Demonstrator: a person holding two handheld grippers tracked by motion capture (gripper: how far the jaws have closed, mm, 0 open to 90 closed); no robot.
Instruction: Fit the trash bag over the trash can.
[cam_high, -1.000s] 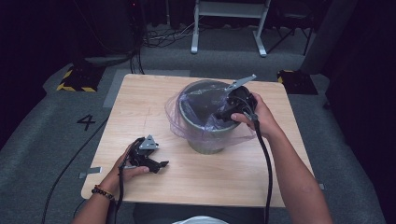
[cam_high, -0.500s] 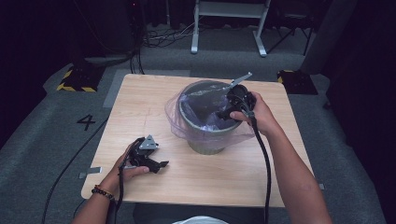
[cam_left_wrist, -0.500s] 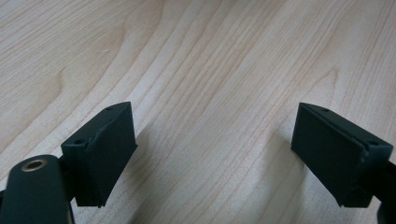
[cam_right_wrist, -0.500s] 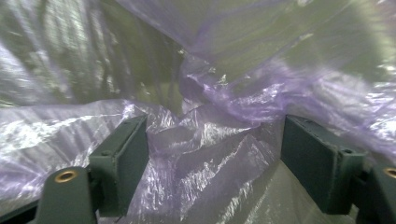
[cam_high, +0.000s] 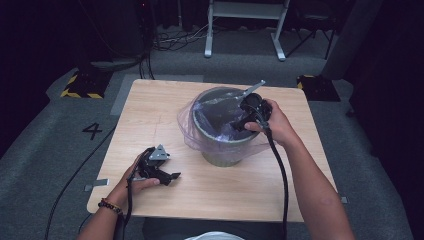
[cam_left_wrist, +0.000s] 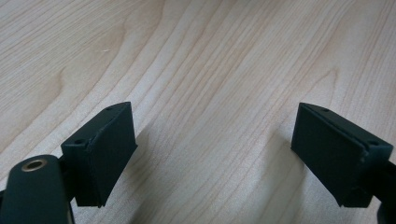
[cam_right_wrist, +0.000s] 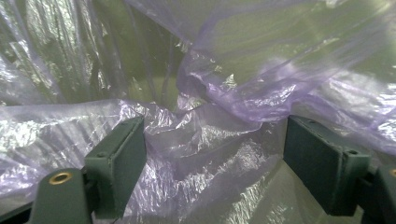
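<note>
Left claw near front-left corner of light wooden desk, jaws wide apart over bare wood. Grey round plastic bin at desk centre, lined with thin purple plastic bag. Right claw inside bin's right rim, jaws apart, crumpled bag film between them, not clamped.

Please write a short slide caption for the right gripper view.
Open right gripper inside the bin, jaws wide around crumpled purple plastic liner.
</note>
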